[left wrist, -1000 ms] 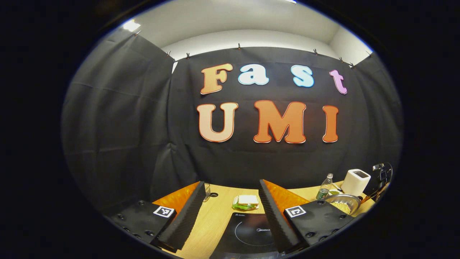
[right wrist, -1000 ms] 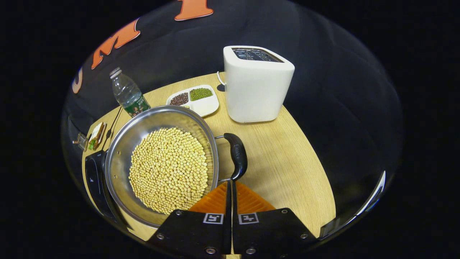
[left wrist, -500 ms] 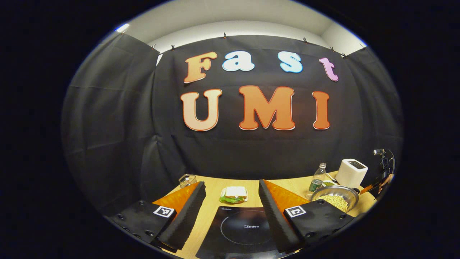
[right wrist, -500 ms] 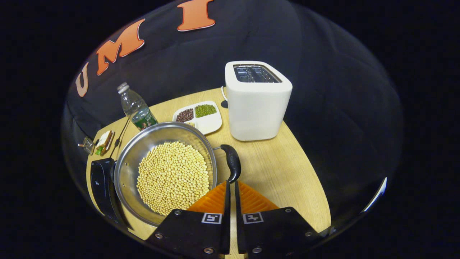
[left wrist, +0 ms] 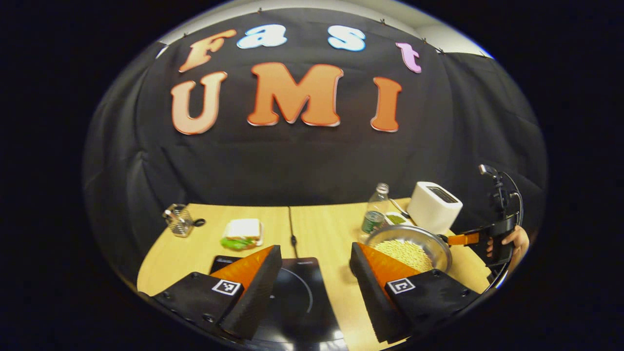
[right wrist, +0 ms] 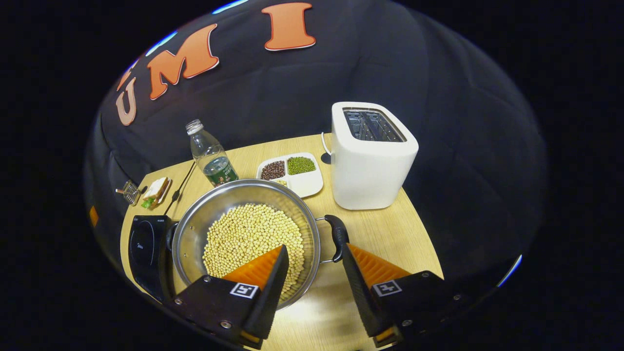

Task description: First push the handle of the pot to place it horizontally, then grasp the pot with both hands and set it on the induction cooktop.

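We work over a pale wooden table [right wrist: 385, 243] set in a booth hung with black cloth [left wrist: 312, 161]. Ahead of our right tongs [right wrist: 314, 258] sits the steel pot [right wrist: 246, 231], filled with yellow beans, its near black handle [right wrist: 337, 237] lying level just beyond the right finger. Past the pot stand a white toaster [right wrist: 373, 156], a divided dish of beans [right wrist: 292, 170] and a water bottle [right wrist: 210, 155]. To the pot's left lies the black induction cooktop [right wrist: 144, 241], the pot beside it and not on it.

Our left tongs [left wrist: 314, 265] hover spread wide over the cooktop [left wrist: 297, 297]; beyond them rest a sandwich [left wrist: 241, 233] and a small wire basket [left wrist: 179, 220]. Far to their right we see the pot [left wrist: 409, 246] and a hand [left wrist: 517, 241] holding the other tongs.

Both tongs stand released, gripping nothing. Half a second ago the right pair was pressed shut at the handle's end; it has since opened. The left view has tipped downward, showing far more table than before.
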Tool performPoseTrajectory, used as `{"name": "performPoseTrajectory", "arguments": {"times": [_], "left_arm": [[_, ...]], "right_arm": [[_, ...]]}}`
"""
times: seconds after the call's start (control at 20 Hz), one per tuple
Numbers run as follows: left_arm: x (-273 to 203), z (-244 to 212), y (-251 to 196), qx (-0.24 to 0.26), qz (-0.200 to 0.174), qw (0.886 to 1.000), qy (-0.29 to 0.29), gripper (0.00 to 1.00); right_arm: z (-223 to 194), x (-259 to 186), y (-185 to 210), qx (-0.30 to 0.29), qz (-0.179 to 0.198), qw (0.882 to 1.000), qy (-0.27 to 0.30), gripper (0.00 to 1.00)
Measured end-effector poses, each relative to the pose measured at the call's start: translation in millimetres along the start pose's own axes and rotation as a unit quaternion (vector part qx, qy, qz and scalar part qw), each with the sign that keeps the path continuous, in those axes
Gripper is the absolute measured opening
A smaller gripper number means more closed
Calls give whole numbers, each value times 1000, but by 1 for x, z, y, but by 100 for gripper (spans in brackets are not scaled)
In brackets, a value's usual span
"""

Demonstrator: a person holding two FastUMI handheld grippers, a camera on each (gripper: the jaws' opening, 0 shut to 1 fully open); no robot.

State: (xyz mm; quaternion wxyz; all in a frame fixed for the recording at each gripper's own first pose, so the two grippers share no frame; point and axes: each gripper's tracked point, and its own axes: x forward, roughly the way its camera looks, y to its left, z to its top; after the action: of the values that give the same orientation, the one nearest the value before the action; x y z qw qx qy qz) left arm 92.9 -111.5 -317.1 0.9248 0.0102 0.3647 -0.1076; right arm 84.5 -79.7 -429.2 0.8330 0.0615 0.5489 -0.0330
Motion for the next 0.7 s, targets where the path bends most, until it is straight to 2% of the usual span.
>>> {"name": "performPoseTrajectory", "arguments": {"times": [0.05,0.1,0.15,0.2,0.3,0.5,0.55,0.65,0.7], "left_arm": [[13,-8,-10,2,-11,1000,23,94],[25,-16,-19,1,-19,999,43,94],[37,-22,-28,-2,-26,998,58,94],[46,-33,-35,-8,-31,997,75,96],[69,-50,-50,-17,-40,993,111,94],[101,-78,-62,-12,-41,985,170,92],[109,-84,-63,-12,-36,983,181,94],[127,-99,-63,-13,-27,980,198,89],[134,-107,-64,-17,-23,978,208,90]], "right_arm": [[-1,3,0,0,1,1000,3,70],[-1,7,-1,0,-1,1000,5,76],[-2,11,-4,-3,-5,1000,6,74],[-3,15,-6,-4,-9,1000,8,80],[-2,19,-6,-2,-7,1000,11,82],[-6,32,-7,-10,-16,1000,21,83],[-7,35,-7,-14,-19,999,23,83],[-8,41,-10,-25,-29,999,25,83],[-8,45,-11,-29,-32,999,25,83]]}}
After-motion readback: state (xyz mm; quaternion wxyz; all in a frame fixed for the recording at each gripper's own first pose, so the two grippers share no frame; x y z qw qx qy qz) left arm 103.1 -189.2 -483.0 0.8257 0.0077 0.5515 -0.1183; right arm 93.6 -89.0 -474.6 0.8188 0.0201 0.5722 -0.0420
